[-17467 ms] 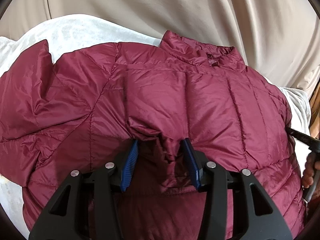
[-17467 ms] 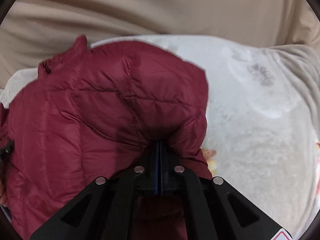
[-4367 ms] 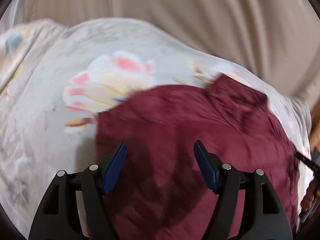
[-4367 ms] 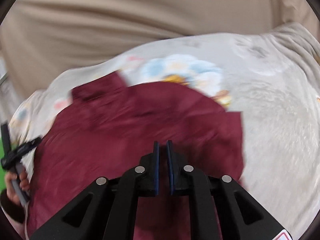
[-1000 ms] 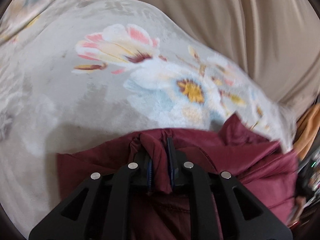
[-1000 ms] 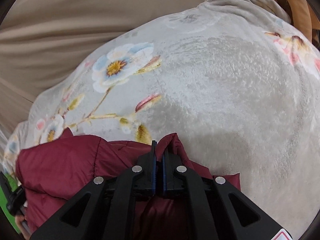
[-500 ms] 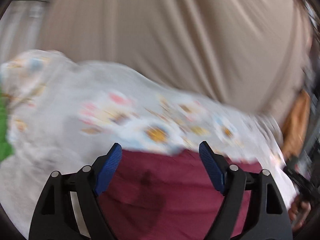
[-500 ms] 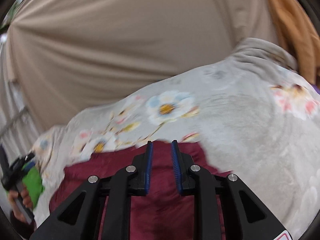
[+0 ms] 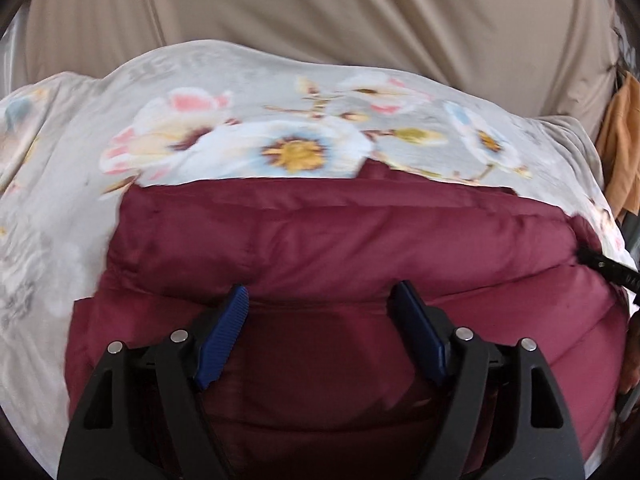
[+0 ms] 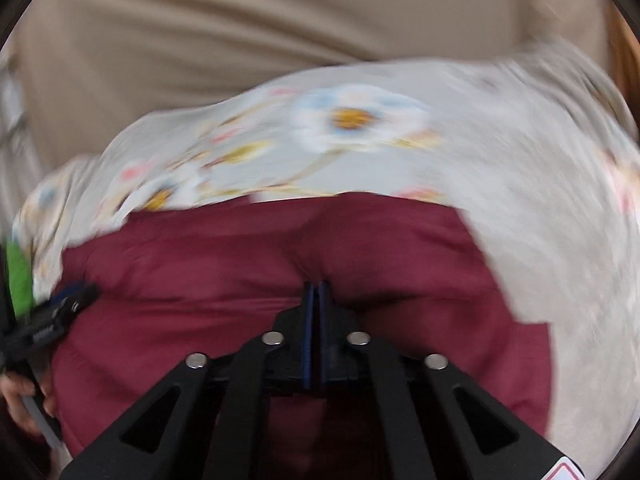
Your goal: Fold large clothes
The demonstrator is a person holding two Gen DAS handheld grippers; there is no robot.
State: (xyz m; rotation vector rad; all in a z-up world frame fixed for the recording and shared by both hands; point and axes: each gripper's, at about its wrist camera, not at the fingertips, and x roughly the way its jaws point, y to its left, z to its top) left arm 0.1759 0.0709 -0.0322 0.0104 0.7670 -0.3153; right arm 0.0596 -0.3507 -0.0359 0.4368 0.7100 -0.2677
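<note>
The dark red puffer jacket (image 9: 340, 248) lies folded into a wide rectangle on the floral blanket (image 9: 248, 120). It also fills the lower middle of the right wrist view (image 10: 240, 264). My left gripper (image 9: 322, 300) is open, its blue pads (image 9: 224, 332) spread just above the jacket's near part, holding nothing. My right gripper (image 10: 316, 292) has its jaws together at a dent in the jacket's top layer; whether fabric is pinched between them is not visible. The right wrist view is motion-blurred.
A beige curtain (image 9: 320, 8) hangs behind the bed. Orange cloth (image 9: 620, 140) hangs at the far right. The other gripper shows at the right edge of the left wrist view (image 9: 608, 268) and the left edge of the right wrist view (image 10: 52, 320).
Both grippers let go of the jacket's edge after laying it over. The left stays open and has dropped closer to the jacket. The right's jaws have come together again on the top layer.
</note>
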